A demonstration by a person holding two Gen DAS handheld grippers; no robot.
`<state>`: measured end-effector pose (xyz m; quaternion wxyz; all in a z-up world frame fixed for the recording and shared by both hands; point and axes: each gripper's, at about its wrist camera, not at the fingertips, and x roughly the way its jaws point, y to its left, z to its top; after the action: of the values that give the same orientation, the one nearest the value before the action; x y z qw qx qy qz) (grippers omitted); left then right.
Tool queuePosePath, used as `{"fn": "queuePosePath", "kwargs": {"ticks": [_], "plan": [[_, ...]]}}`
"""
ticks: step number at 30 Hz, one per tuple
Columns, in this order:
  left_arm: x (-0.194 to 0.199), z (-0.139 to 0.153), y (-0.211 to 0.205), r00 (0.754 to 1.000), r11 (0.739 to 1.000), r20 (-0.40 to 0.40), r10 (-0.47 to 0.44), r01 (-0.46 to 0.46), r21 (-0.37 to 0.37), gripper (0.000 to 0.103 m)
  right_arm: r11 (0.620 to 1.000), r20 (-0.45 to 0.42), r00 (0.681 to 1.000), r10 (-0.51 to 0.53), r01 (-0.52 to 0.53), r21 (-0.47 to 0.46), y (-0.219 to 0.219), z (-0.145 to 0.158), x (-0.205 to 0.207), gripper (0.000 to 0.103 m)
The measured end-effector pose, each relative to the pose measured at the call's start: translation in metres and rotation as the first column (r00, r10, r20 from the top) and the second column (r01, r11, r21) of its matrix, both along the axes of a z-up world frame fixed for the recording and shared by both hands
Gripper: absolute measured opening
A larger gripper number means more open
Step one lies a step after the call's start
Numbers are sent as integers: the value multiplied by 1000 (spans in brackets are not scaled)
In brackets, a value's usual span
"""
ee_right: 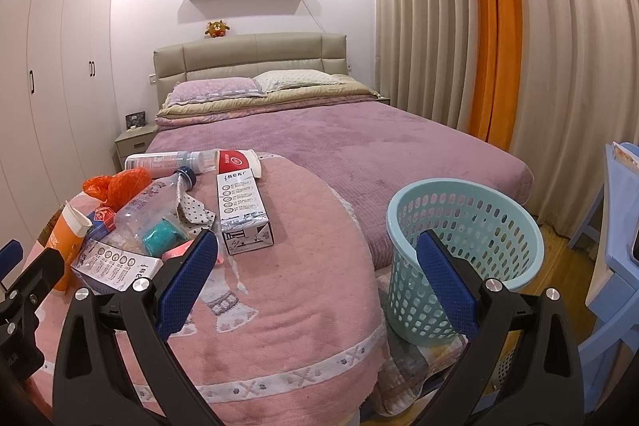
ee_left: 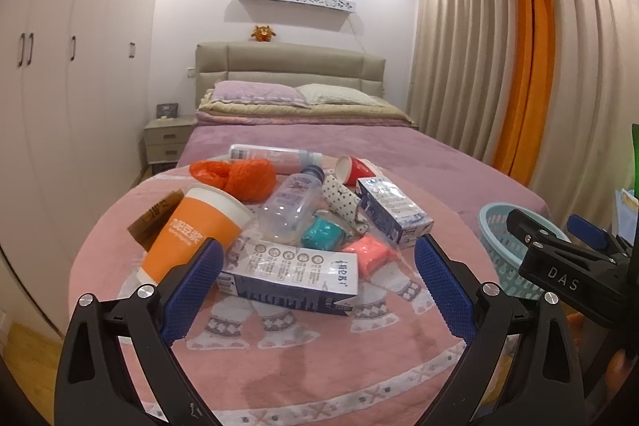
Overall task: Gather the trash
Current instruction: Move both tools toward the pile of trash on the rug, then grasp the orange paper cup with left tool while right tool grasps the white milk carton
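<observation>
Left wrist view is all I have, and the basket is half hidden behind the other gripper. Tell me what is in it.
Observer: The right wrist view looks into the light blue basket. No trash shows inside it.
Operator: Say where it stands.
Observer: On the floor, beside the bed's corner, right of the pink blanket.
Operator: Report the right gripper.
Observer: The right gripper is open and holds nothing; the basket's near rim sits by its right finger.
Operator: Name anything hidden in the pile.
Observer: A small red and blue carton lies behind the orange cup.
</observation>
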<state>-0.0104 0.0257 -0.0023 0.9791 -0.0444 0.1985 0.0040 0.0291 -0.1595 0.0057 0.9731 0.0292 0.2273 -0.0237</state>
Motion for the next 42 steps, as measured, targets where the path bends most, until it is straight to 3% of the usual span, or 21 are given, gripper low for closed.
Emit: {"fn": "queuePosePath", "kwargs": {"ticks": [10,15,20,24,30,36,42], "plan": [[-1,1,1,1000,1000,3,7,-7,7,94,1000,-2,1000,3,-3,6,1,0,2,95],[-11,-1,23,999,999,5,45,-45,6,94,1000,-8,1000,25,-25,-12,10,-2,7,95],[-14,-8,66,993,994,-49,110,-110,-5,94,998,-30,997,69,-69,-15,19,-5,21,84],[-7,-7,104,983,986,-78,166,-167,0,94,993,-56,991,119,-120,-22,32,-6,37,68],[23,-15,139,980,996,-190,64,-76,-55,94,983,-96,979,181,-182,2,43,-8,70,68],[53,-35,152,956,992,-286,-70,38,-118,94,964,-189,945,266,-260,60,48,-14,116,68],[75,-42,148,942,991,-316,-114,86,-100,94,957,-251,924,289,-283,59,59,-27,146,68]]}}
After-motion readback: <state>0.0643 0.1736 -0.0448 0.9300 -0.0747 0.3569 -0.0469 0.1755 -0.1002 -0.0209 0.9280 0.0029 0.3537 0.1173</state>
